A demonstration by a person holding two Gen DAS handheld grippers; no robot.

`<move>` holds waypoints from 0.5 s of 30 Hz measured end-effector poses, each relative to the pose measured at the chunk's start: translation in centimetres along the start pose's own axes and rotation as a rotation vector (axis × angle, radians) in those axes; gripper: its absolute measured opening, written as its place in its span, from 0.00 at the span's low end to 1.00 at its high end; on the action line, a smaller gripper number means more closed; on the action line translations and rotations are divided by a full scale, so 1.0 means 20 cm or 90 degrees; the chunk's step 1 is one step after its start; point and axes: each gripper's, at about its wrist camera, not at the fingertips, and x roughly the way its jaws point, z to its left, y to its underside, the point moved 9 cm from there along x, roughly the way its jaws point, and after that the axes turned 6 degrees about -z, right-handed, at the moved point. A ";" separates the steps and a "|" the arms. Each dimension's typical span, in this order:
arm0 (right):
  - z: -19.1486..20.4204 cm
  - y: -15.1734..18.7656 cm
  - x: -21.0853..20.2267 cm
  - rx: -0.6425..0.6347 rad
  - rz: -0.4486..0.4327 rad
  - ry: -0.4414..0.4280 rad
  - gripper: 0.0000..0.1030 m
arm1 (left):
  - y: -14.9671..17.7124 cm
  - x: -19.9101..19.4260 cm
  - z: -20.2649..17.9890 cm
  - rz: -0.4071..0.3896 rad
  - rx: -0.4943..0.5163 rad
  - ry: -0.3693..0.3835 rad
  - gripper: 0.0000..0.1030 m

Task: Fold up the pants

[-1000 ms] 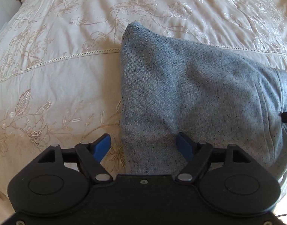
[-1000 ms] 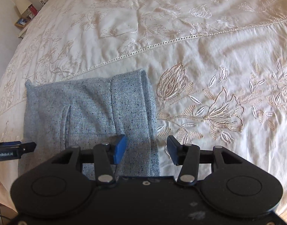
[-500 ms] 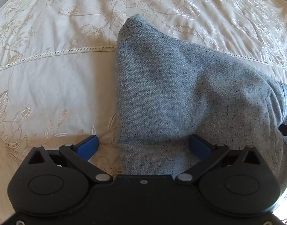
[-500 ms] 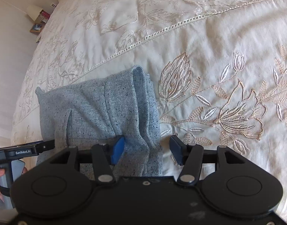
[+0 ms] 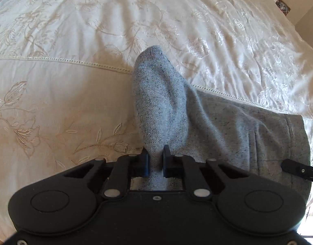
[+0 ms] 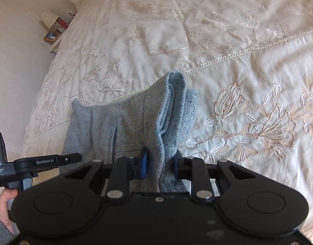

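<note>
The grey speckled pants (image 5: 227,126) lie folded on the cream embroidered bedspread (image 5: 64,94). My left gripper (image 5: 155,160) is shut on the pants' left near corner, and the cloth bunches up into a ridge between the pads. My right gripper (image 6: 160,163) is shut on the pants (image 6: 123,122) at their right near edge, where the thick band gathers into folds. The left gripper's body (image 6: 40,162) and the hand holding it show at the left of the right wrist view. The right gripper's edge (image 5: 299,171) shows at the right of the left wrist view.
The bedspread (image 6: 238,61) stretches far ahead and to both sides, with a lace seam (image 6: 238,54) across it. A bedside table with a lamp (image 6: 52,28) stands at the far left corner by the wall.
Both grippers were open around the near edge of the pants; both have closed on the cloth, and it now bunches and lifts into ridges.
</note>
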 end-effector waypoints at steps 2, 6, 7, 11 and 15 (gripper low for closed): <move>0.11 -0.05 -0.05 -0.026 -0.011 -0.003 0.23 | -0.07 -0.09 0.00 -0.033 0.028 -0.014 0.15; 0.30 -0.22 -0.11 -0.066 -0.049 -0.025 0.23 | -0.28 -0.22 0.06 -0.082 0.059 -0.024 0.15; 0.36 -0.28 -0.09 -0.073 -0.056 -0.029 0.23 | -0.34 -0.24 0.08 -0.088 0.061 -0.023 0.15; 0.56 -0.54 0.02 -0.087 -0.078 -0.059 0.23 | -0.66 -0.22 0.19 -0.124 0.056 -0.031 0.15; 0.72 -0.78 0.23 -0.092 -0.096 -0.069 0.23 | -0.91 -0.10 0.32 -0.127 0.013 -0.036 0.16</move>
